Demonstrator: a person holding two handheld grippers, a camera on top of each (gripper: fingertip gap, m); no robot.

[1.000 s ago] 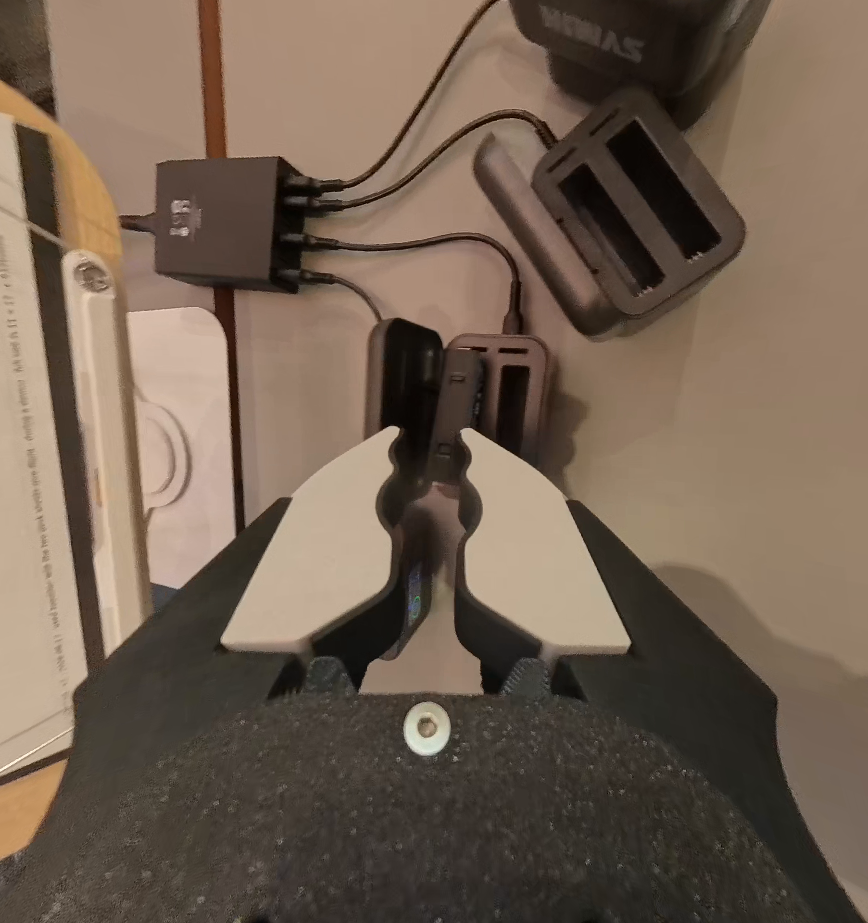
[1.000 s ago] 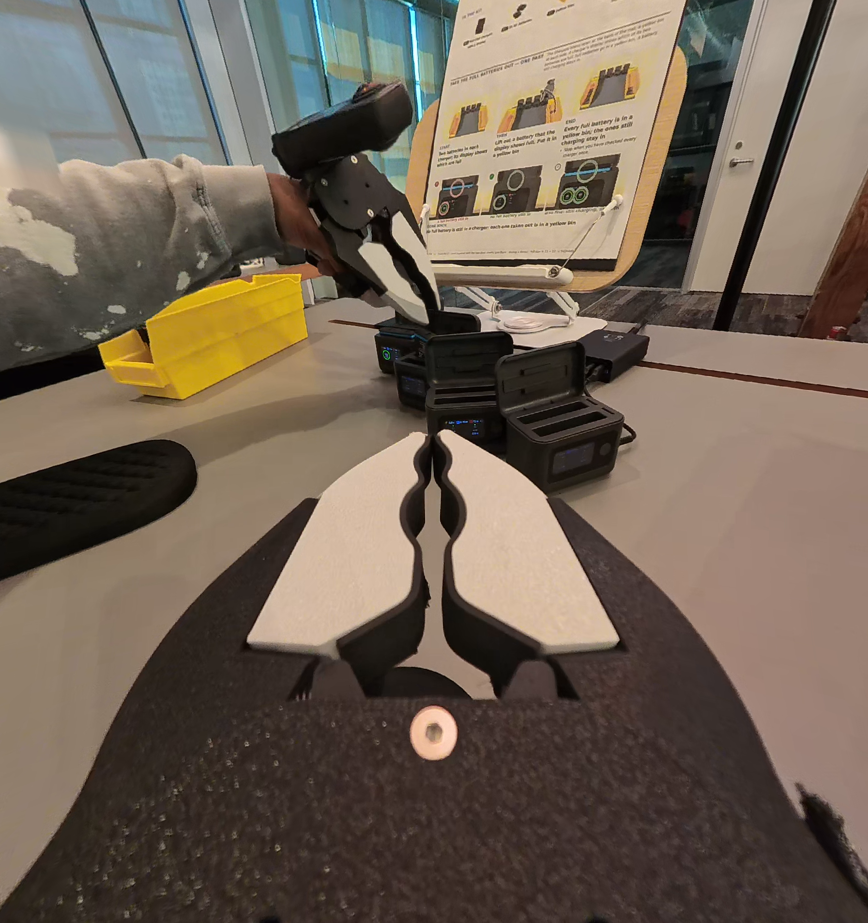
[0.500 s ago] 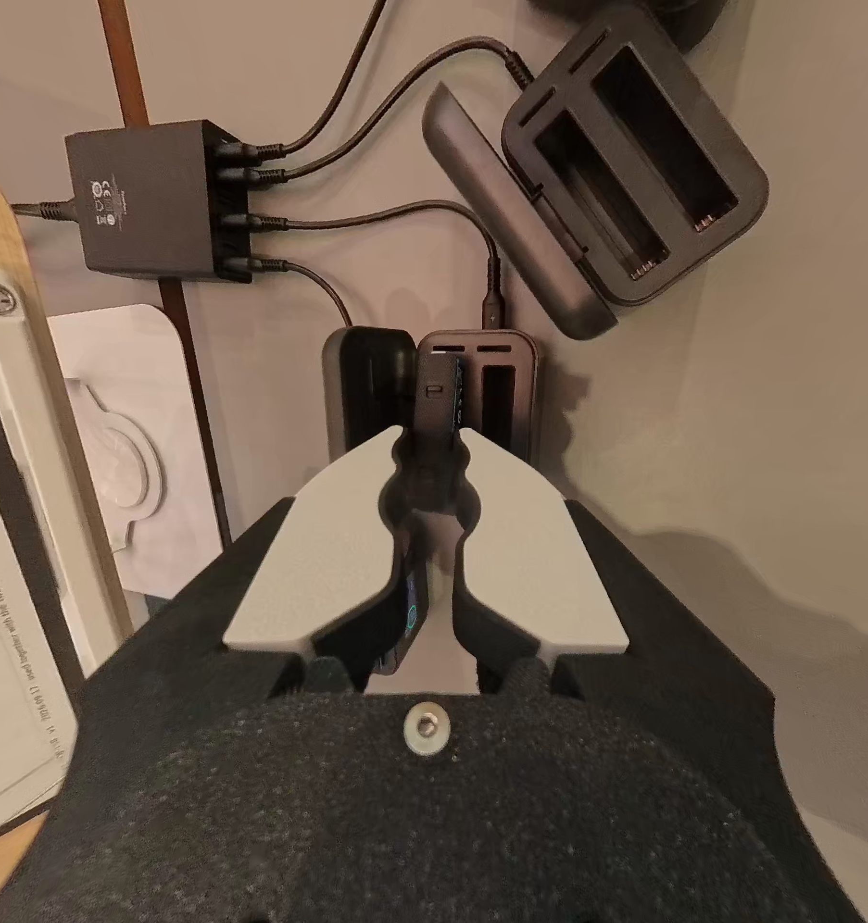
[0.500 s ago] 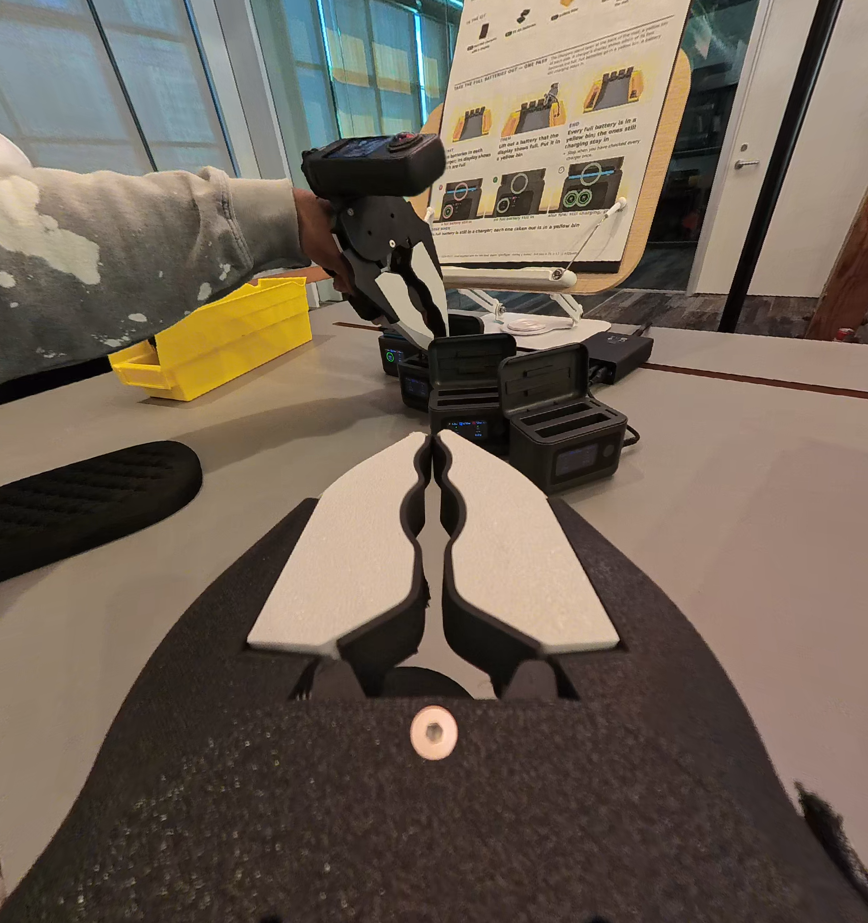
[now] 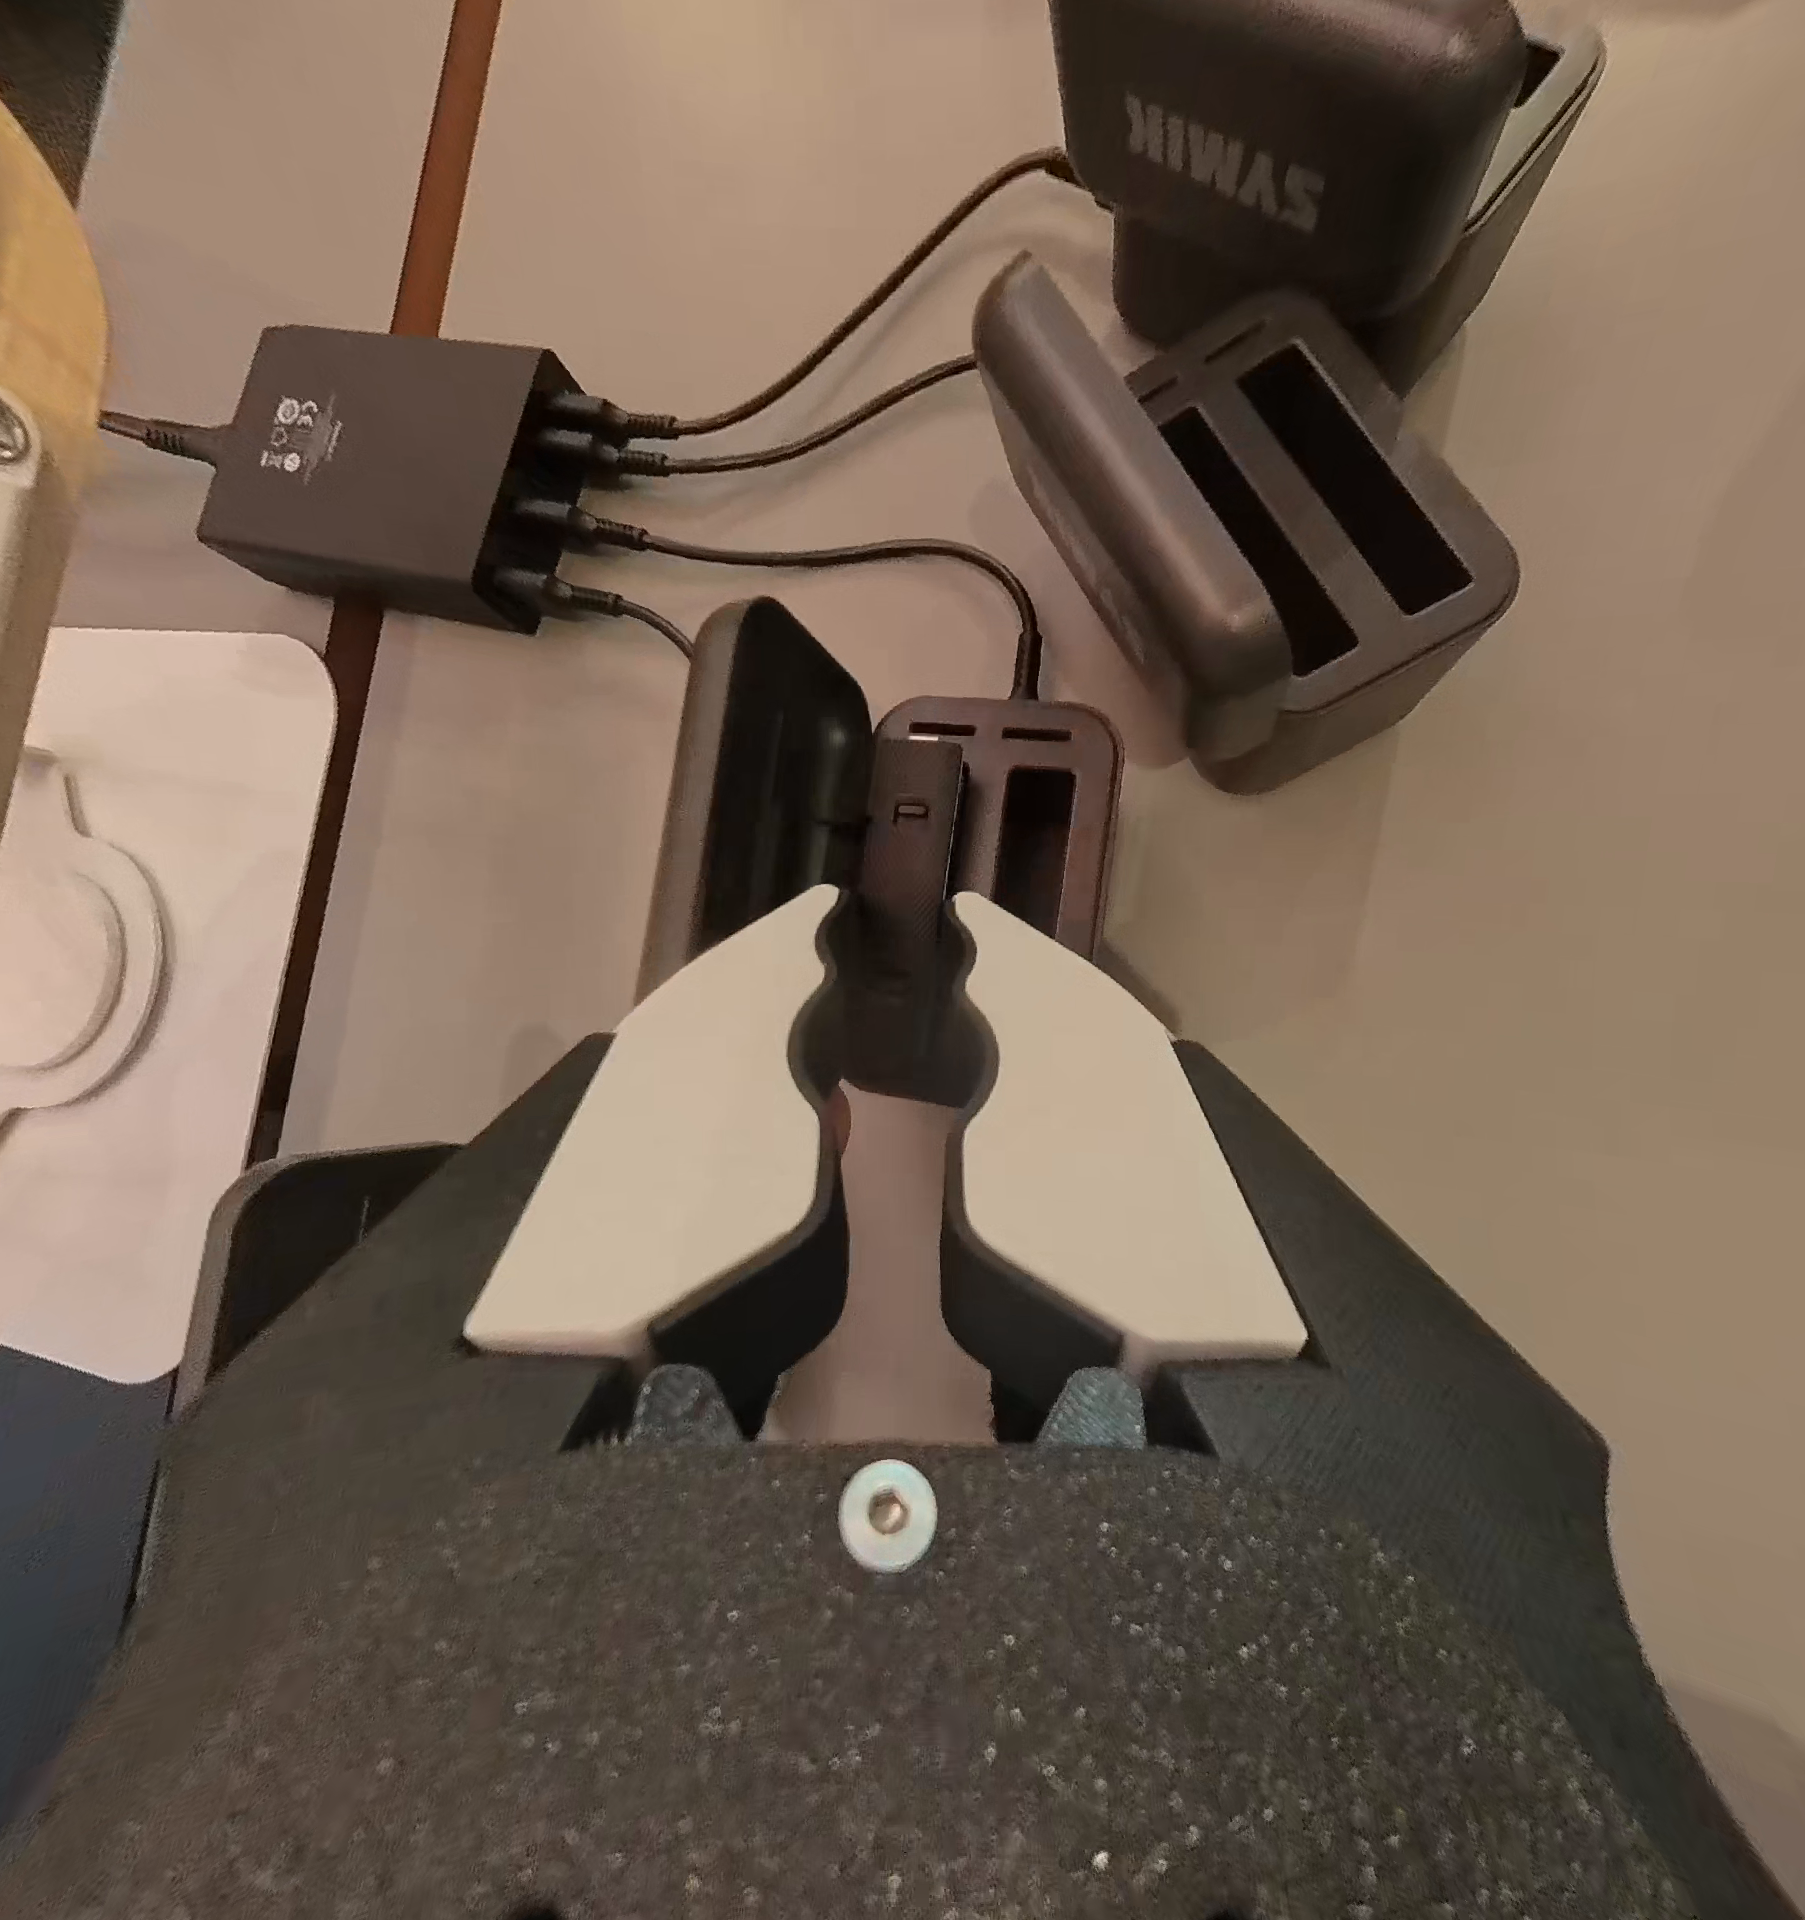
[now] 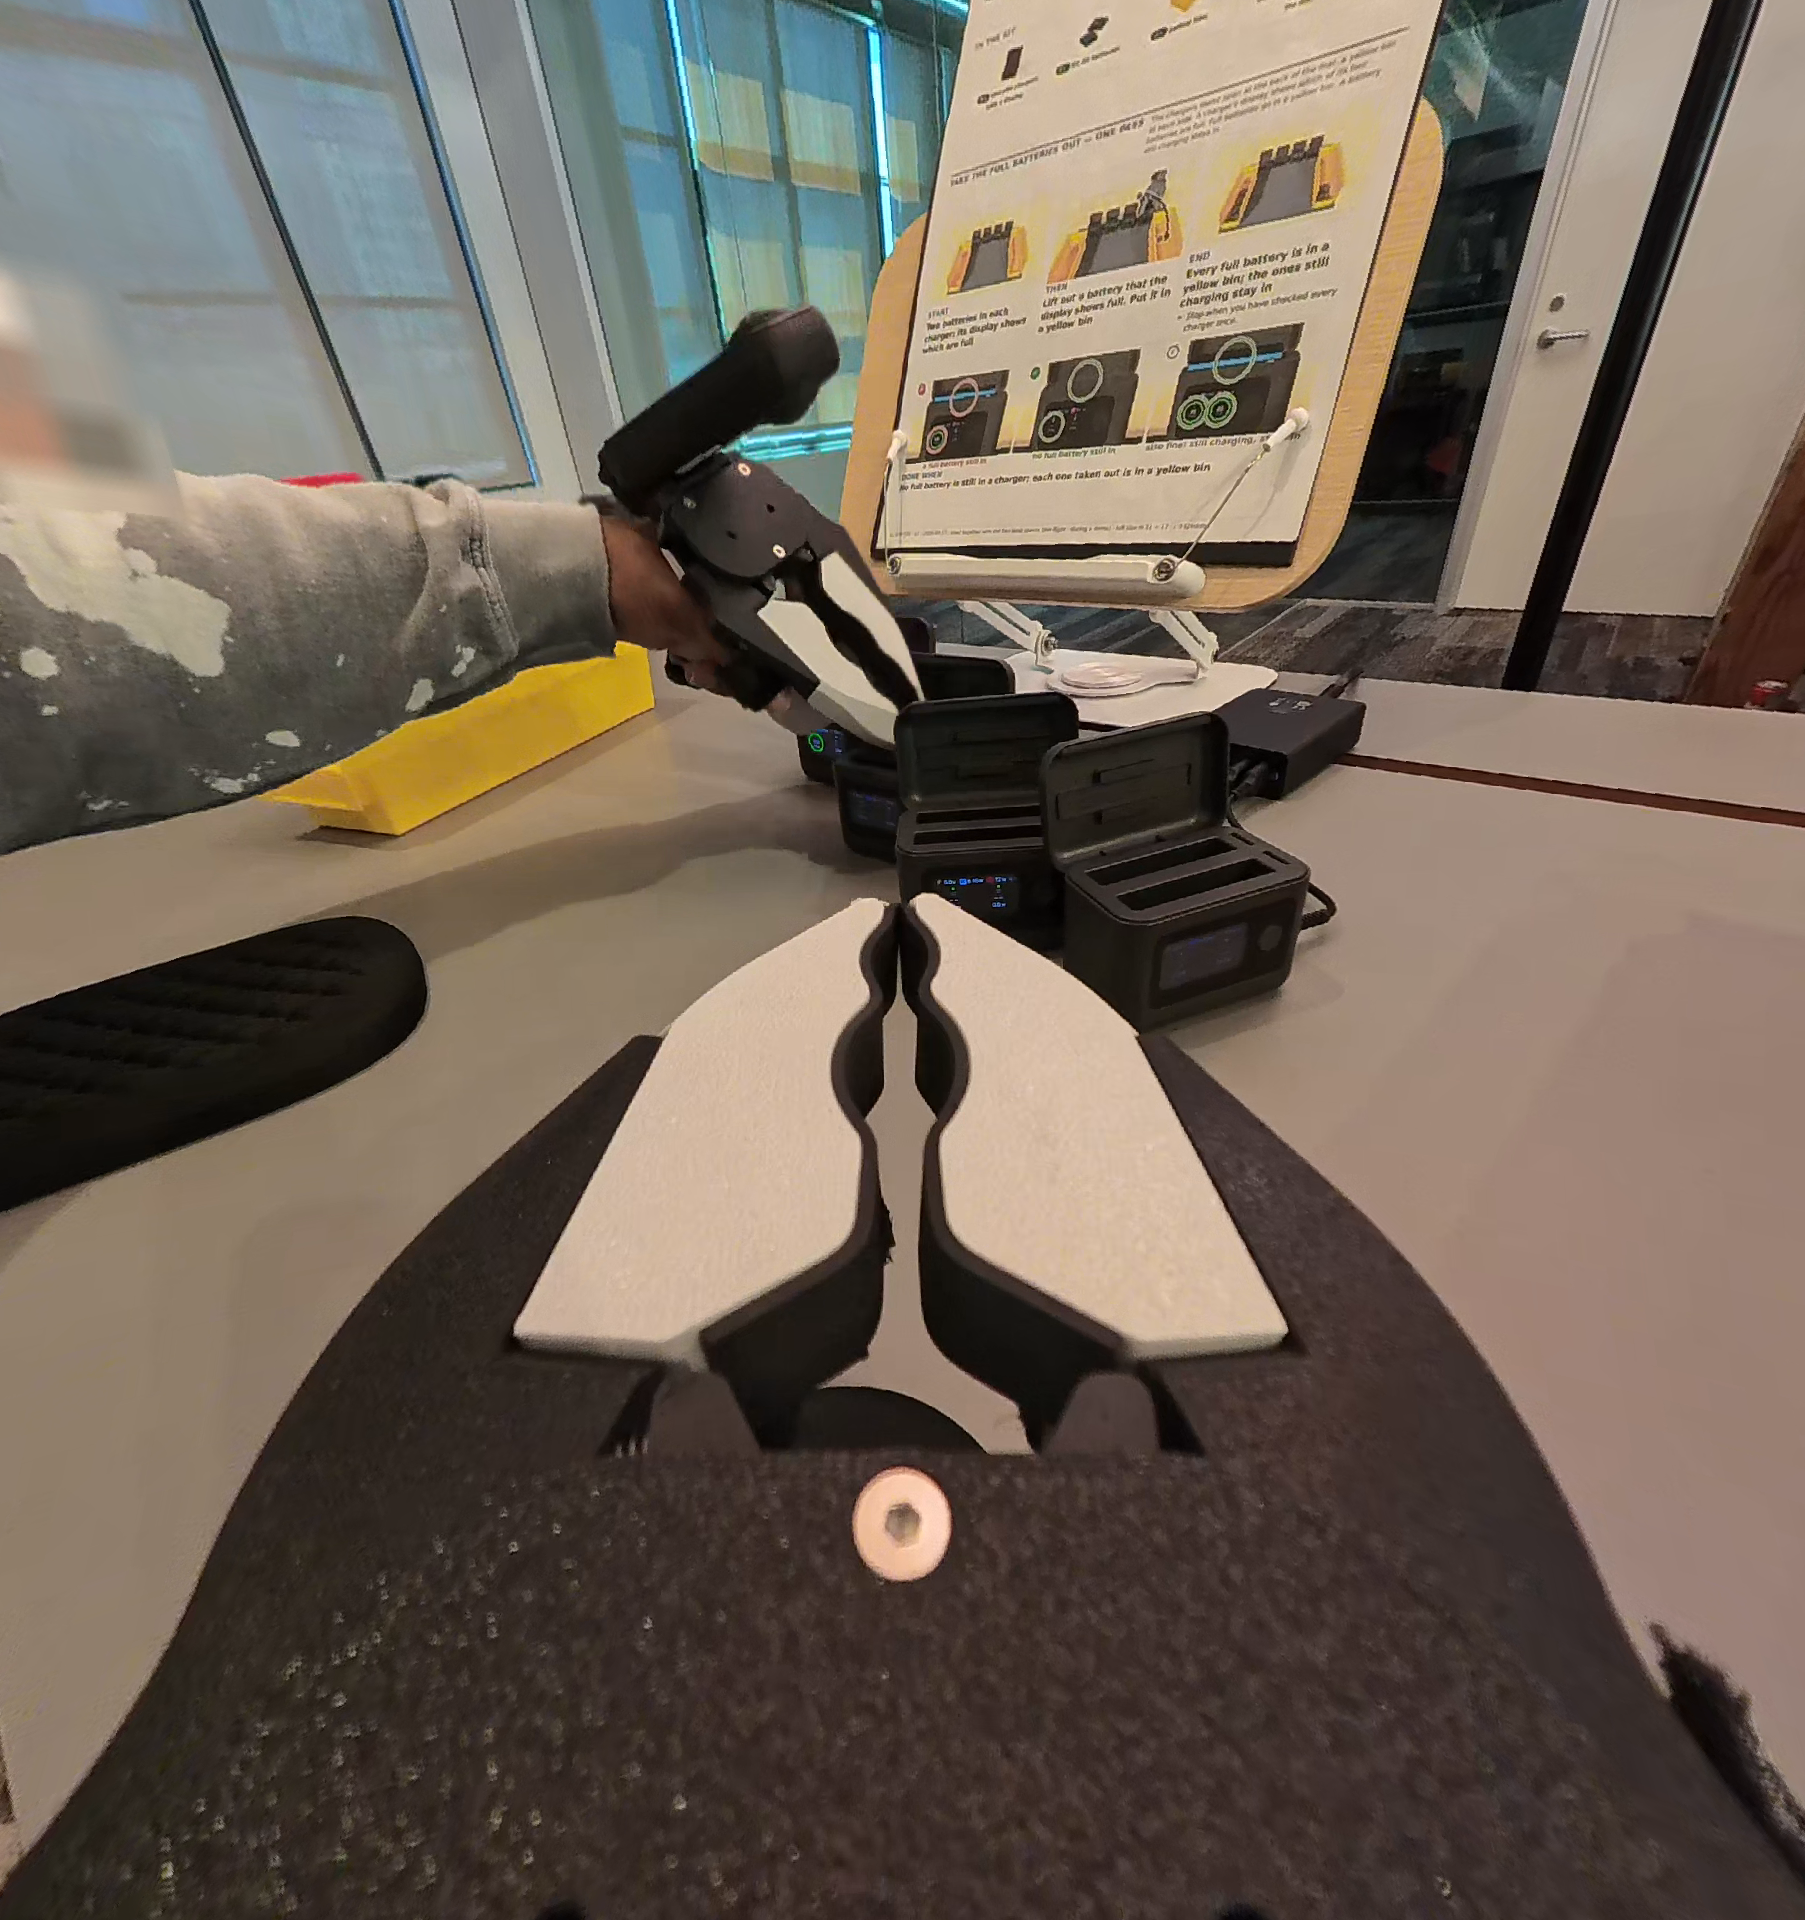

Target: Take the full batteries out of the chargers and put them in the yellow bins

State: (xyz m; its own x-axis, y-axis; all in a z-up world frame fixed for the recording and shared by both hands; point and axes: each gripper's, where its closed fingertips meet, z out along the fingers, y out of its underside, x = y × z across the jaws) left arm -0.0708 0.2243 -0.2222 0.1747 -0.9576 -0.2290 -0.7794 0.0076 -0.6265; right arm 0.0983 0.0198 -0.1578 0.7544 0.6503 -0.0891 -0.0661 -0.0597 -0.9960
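L gripper is clenching a black battery between its fingertips, right at the tip notch. Vs 1 s and 0.5 s ago the battery is sitting higher and more of its body is showing clear of the slot, so it's coming up out of the charger directly ahead of the jaws; whether the bottom end is fully free is hard to tell from this angle. The slot to the right of the held battery is looking empty, and the charger's lid is standing open just left of the fingertips. Further ahead-right of the claw another open charger is showing two empty bays, w/ a closed one beyond it. Power hub w/ cables is lying ahead-left. In the R wrist view the L gripper is tilting down over the charger cluster, and the yellow bin is sitting behind the L arm, on the wrist side, well apart from the chargers. R gripper is idling low over the table, fingers nearly together, holding nothing, chargers just ahead of its tips. Meaning: extraction looks about done for this one; next step is prob. lifting clear and carrying it back toward the bin. Risk: pinch is only at the tips, so the battery could pivot during transit.
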